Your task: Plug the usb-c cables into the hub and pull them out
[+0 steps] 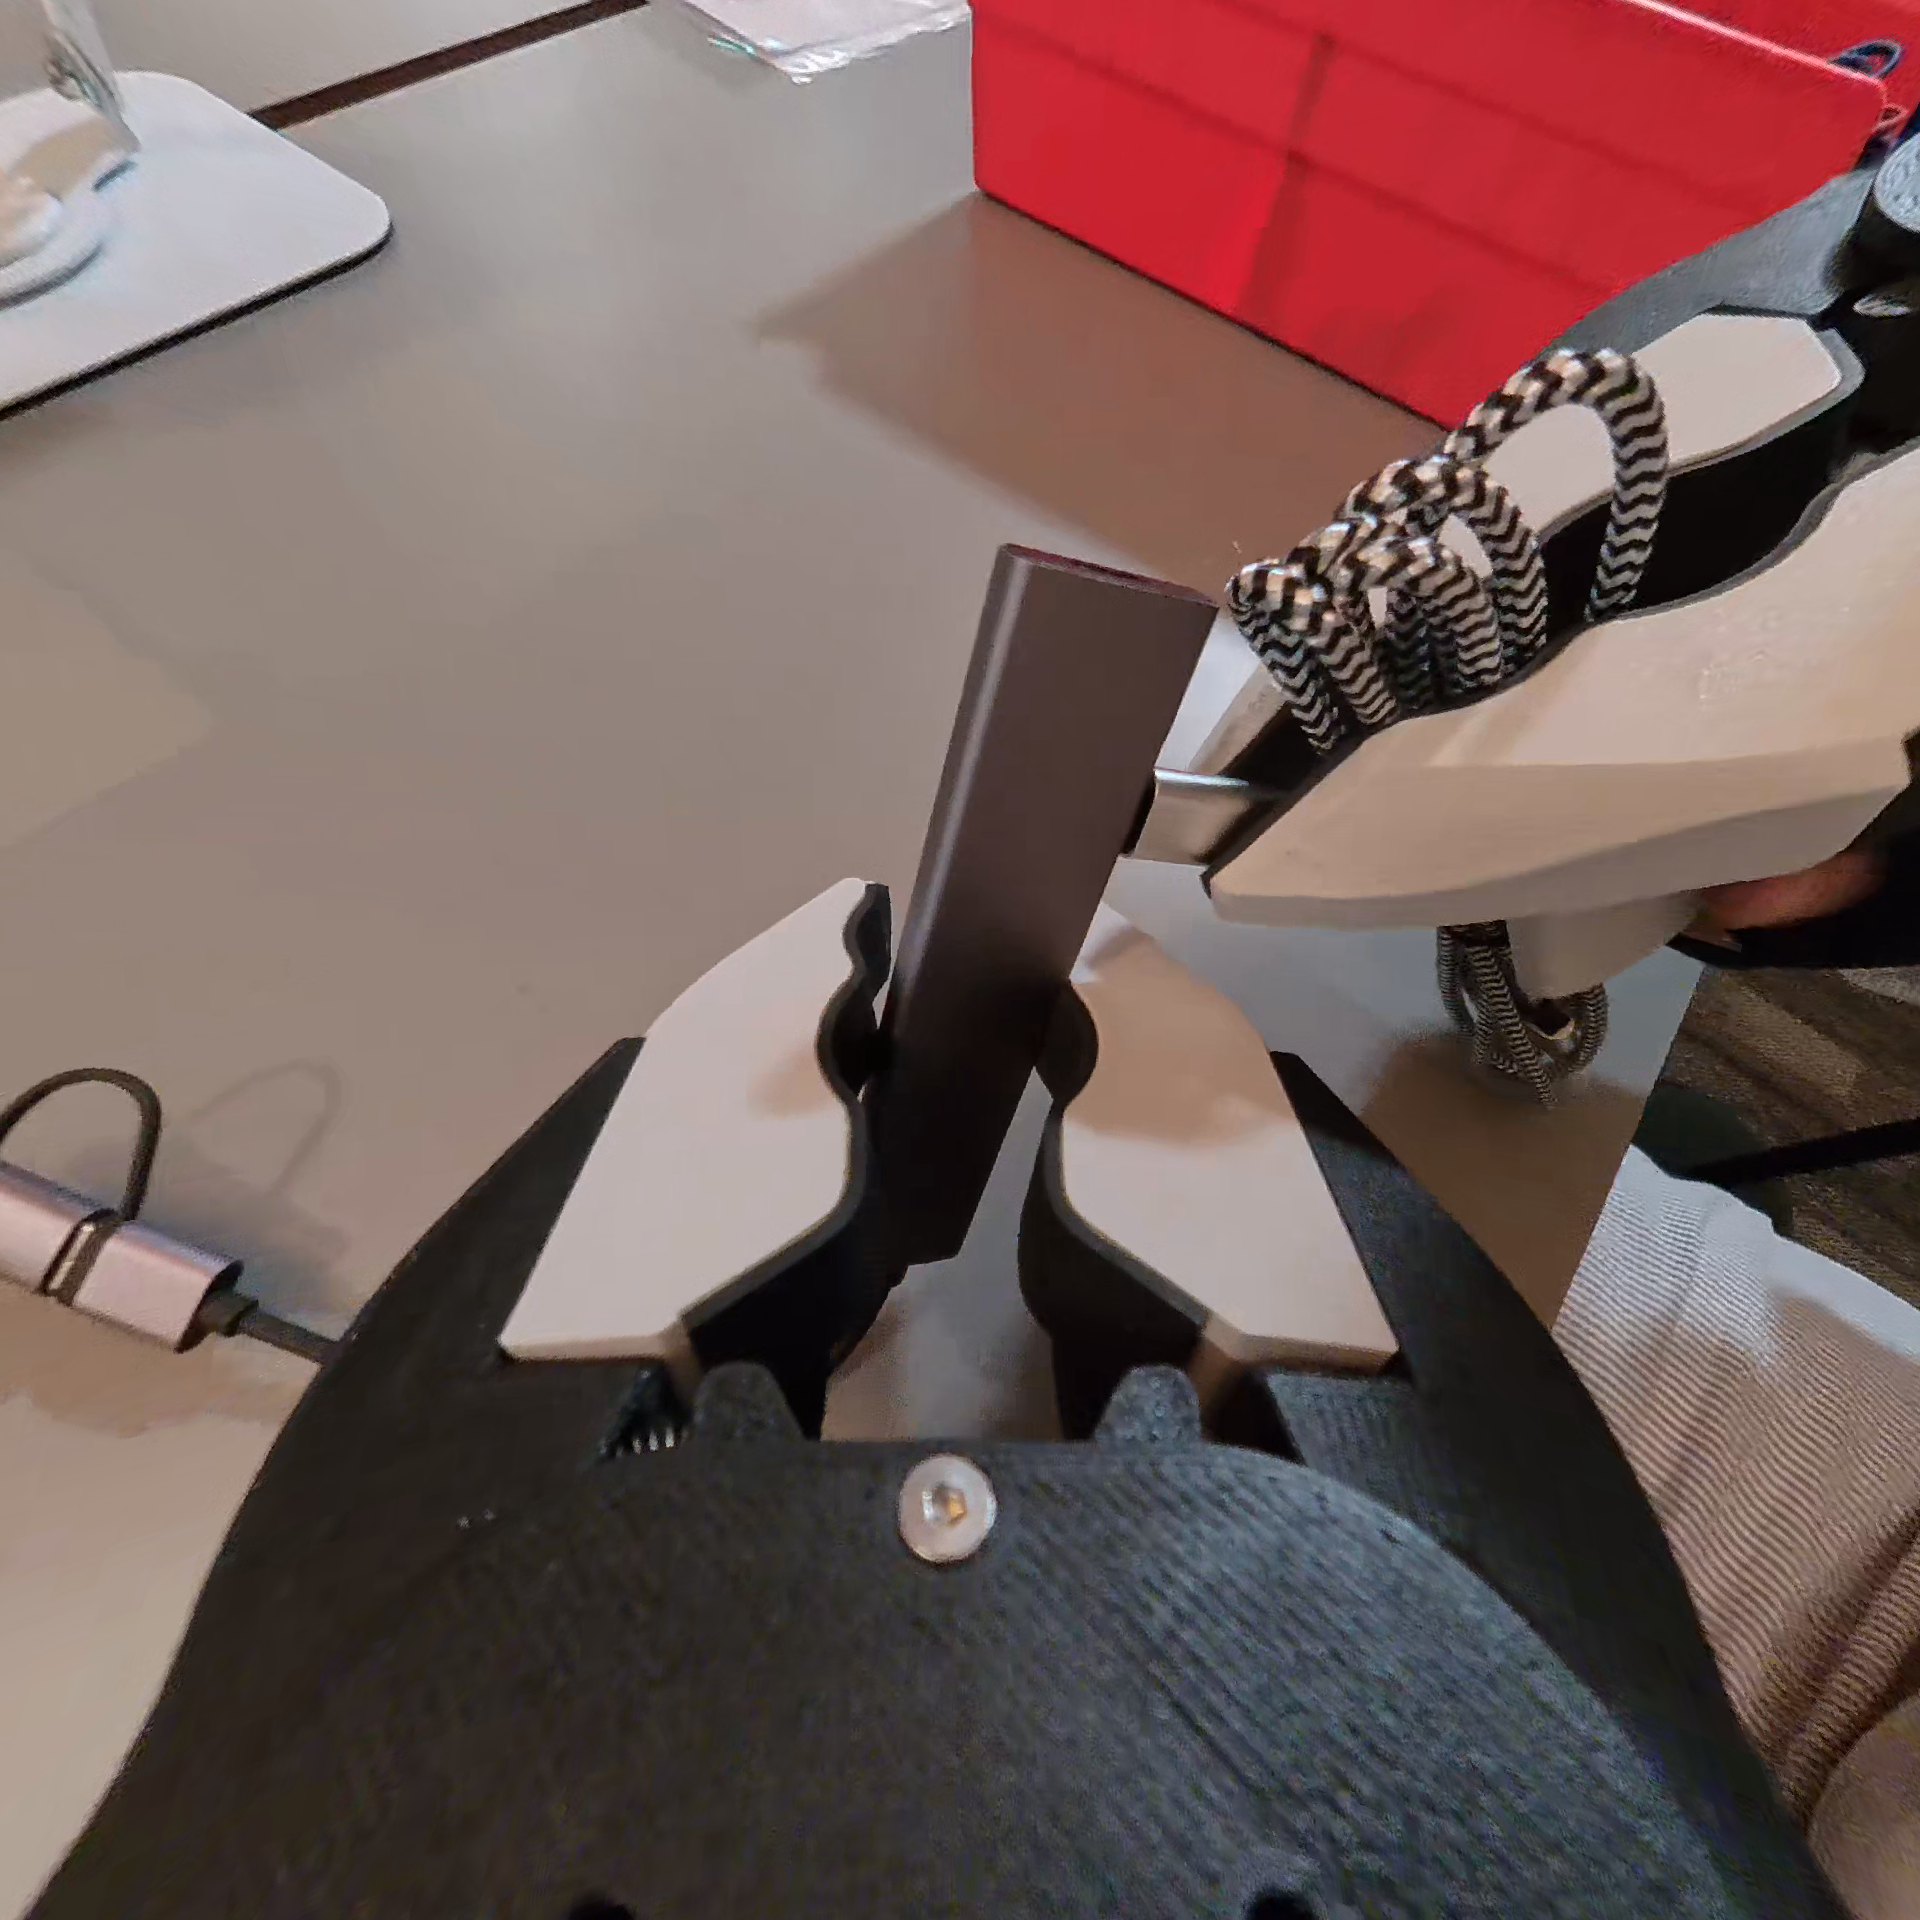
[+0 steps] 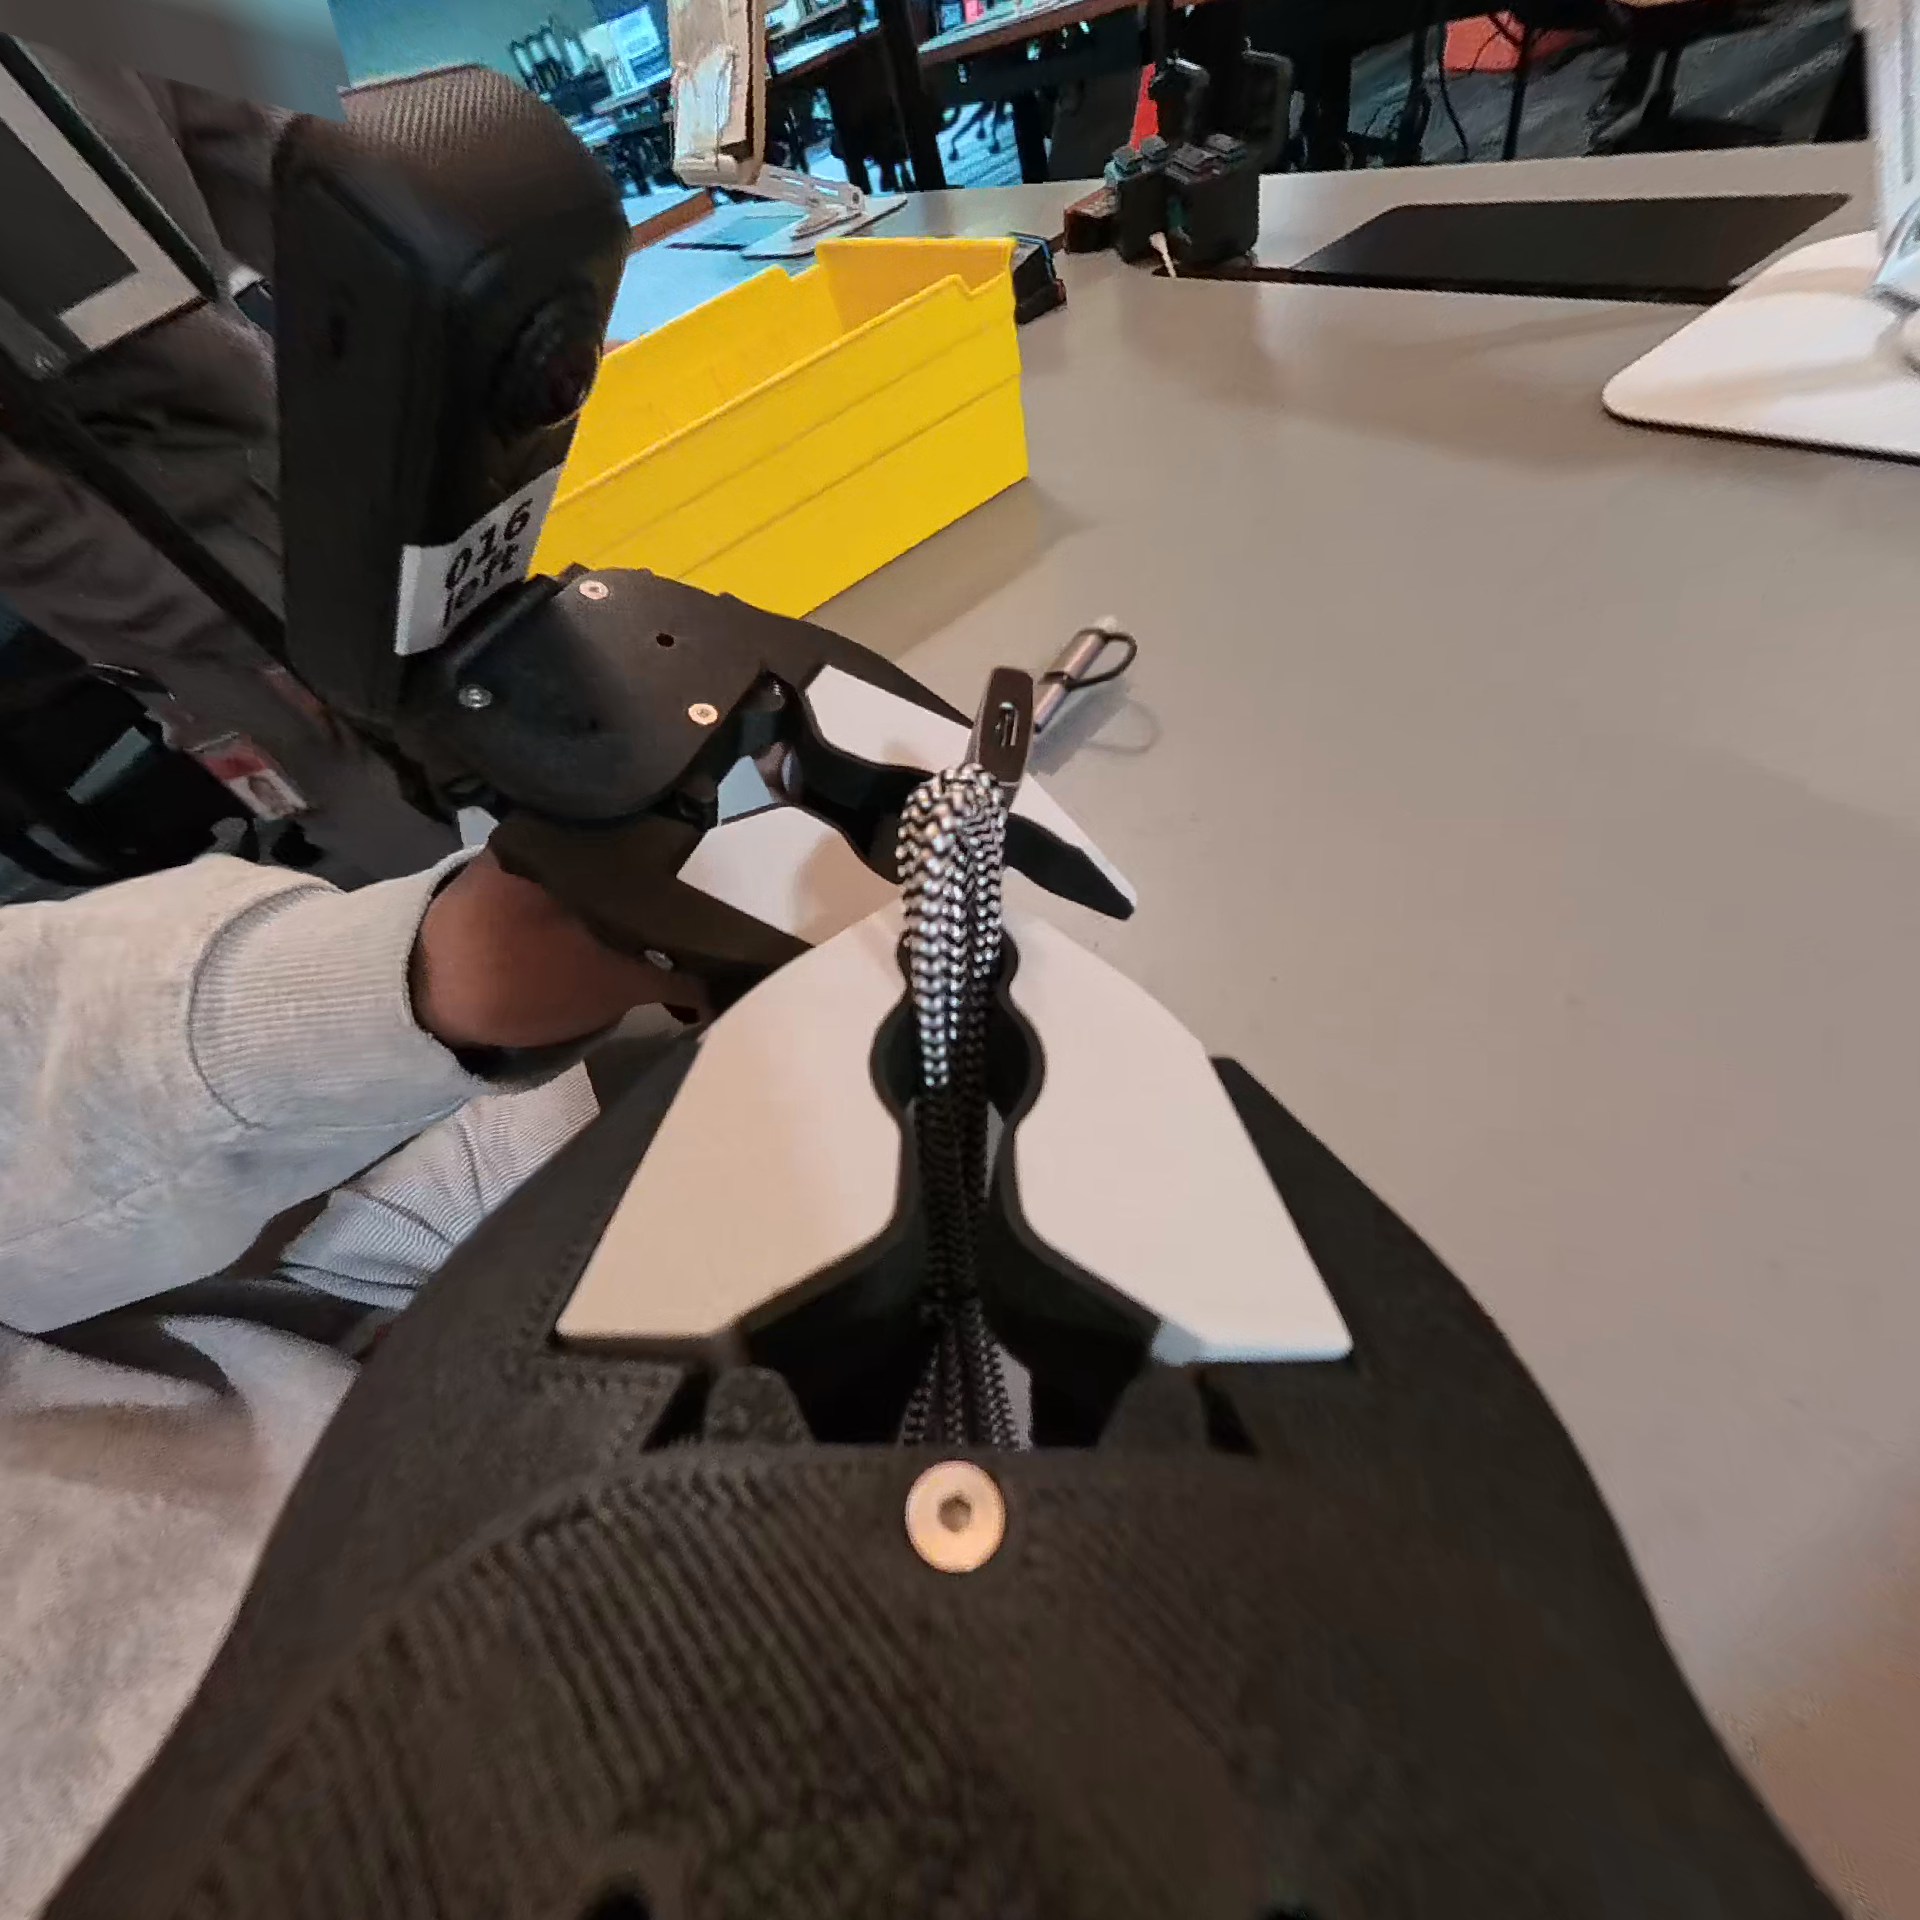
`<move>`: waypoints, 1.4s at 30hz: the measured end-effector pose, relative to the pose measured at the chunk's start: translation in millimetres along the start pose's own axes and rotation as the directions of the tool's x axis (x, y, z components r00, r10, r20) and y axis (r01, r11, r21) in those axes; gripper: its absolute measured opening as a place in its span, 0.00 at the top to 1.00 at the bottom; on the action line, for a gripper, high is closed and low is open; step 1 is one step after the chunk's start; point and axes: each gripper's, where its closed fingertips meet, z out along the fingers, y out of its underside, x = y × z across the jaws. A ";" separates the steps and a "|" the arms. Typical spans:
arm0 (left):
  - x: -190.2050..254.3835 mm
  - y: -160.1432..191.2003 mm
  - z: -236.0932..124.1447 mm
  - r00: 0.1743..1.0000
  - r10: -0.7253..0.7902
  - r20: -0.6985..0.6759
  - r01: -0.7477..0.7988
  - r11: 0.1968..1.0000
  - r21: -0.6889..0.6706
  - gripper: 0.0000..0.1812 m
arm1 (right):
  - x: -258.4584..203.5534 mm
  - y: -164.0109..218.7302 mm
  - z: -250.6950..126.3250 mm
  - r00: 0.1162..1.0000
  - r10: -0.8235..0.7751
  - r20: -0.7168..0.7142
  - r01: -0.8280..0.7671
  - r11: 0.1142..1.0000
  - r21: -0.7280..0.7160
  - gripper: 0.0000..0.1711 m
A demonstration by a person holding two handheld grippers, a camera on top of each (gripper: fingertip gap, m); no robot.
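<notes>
Here the grey table point(image 1: 520, 623) spreads wide and bare ahead of the left gripper point(image 1: 977, 1049), its near edge falling away to the right below the right gripper point(image 1: 1195, 831), where carpet shows. A red box point(image 1: 1403, 187) stands ahead and to the right, well apart, and a yellow bin point(image 2: 831, 416) sits beyond the left gripper in the right wrist view; a pale monitor base point(image 1: 177, 239) lies far ahead on the left. The open stretch between these is broad.

The left gripper is clamped narrowly on the lower end of the dark hub point(image 1: 1029, 831), which rises tilted between its fingers. The right gripper comes in from the right, pinched tight on a bundled black-and-white braided cable point(image 1: 1455, 582), whose loops stick up above its fingers. A silver plug point(image 1: 1184, 790) at its tip meets the hub's right side; whether it is seated I cannot tell. A small grey adapter with a black loop point(image 1: 114, 1247) lies on the table left of the left gripper, close to it.
</notes>
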 end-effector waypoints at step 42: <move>-33.1 -65.7 -67.4 0.975 -0.200 -0.101 0.220 0.941 0.256 0.86 | 208.7 -34.6 -279.8 0.607 -0.513 -0.607 0.451 0.851 -0.269 0.77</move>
